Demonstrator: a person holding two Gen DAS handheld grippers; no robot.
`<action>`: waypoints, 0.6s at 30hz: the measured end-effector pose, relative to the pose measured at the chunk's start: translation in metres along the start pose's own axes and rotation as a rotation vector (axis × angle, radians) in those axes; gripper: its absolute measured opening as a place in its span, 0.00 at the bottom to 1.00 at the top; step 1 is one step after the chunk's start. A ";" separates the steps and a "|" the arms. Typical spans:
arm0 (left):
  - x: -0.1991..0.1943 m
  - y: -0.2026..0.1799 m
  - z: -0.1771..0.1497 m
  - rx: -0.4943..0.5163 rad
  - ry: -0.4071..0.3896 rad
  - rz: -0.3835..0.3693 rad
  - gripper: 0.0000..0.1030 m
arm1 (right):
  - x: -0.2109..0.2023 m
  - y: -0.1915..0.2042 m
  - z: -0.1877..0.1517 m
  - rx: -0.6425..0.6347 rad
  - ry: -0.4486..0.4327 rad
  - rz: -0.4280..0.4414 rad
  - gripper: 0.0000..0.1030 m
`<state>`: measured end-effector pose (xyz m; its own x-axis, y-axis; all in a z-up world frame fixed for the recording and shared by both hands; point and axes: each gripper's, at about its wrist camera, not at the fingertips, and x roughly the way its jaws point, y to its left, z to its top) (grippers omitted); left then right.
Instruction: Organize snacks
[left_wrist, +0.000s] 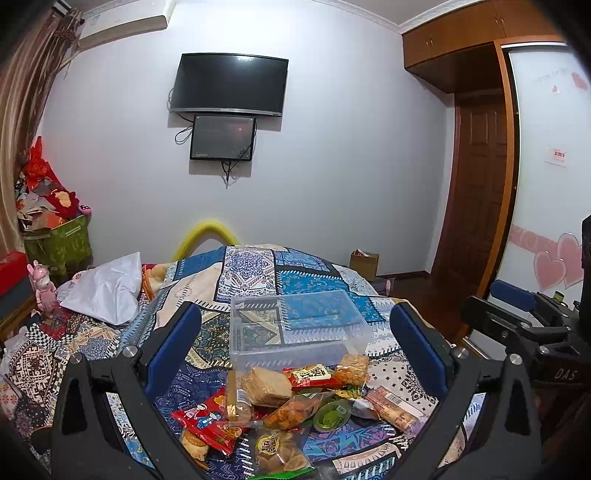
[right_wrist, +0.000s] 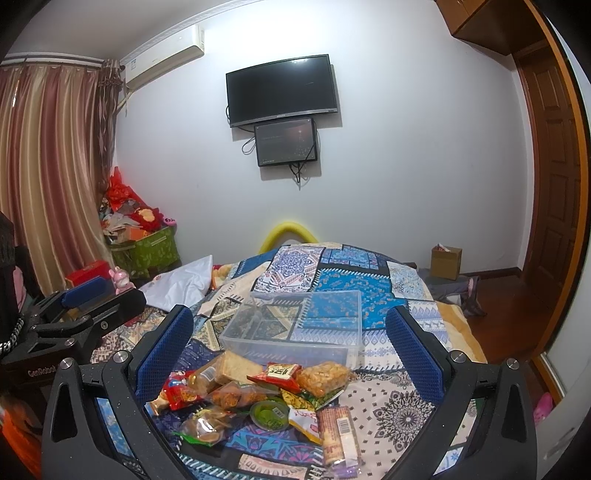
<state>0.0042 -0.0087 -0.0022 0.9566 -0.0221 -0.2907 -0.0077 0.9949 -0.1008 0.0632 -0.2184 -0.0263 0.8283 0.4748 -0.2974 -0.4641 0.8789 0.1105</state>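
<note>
Right now both grippers hang above a bed covered with a blue, white and beige patchwork-print quilt, side by side and well apart from the snacks below. Seen from its own camera, the left gripper has its blue-padded jaws spread wide with nothing between them; the right gripper stands the same way, jaws wide apart and holding nothing. A clear rectangular plastic storage box sits on the quilt with no snack visible inside, its pattern showing through the walls. Just in front of the box, on the near side, lies a loose pile of packaged snacks: a red packet with cartoon figures, a clear pack of pale square crackers, a small red sachet with yellow lettering, a clear bag of orange fried pieces, a round green jelly cup and a long barcode-labelled wrapper. Several overlap one another. On the far wall hangs a dark flat television with a smaller dark screen below it.
</note>
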 end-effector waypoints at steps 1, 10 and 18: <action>0.000 0.000 0.000 0.001 0.000 0.000 1.00 | 0.000 0.000 0.000 0.001 0.000 0.000 1.00; 0.004 0.002 -0.003 -0.002 0.011 0.002 1.00 | 0.004 -0.001 -0.004 0.004 0.013 0.002 1.00; 0.024 0.013 -0.015 -0.011 0.086 -0.018 1.00 | 0.016 -0.010 -0.012 0.000 0.060 -0.013 1.00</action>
<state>0.0230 0.0023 -0.0252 0.9278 -0.0488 -0.3698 0.0054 0.9931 -0.1175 0.0773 -0.2199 -0.0433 0.8137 0.4600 -0.3555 -0.4536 0.8848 0.1066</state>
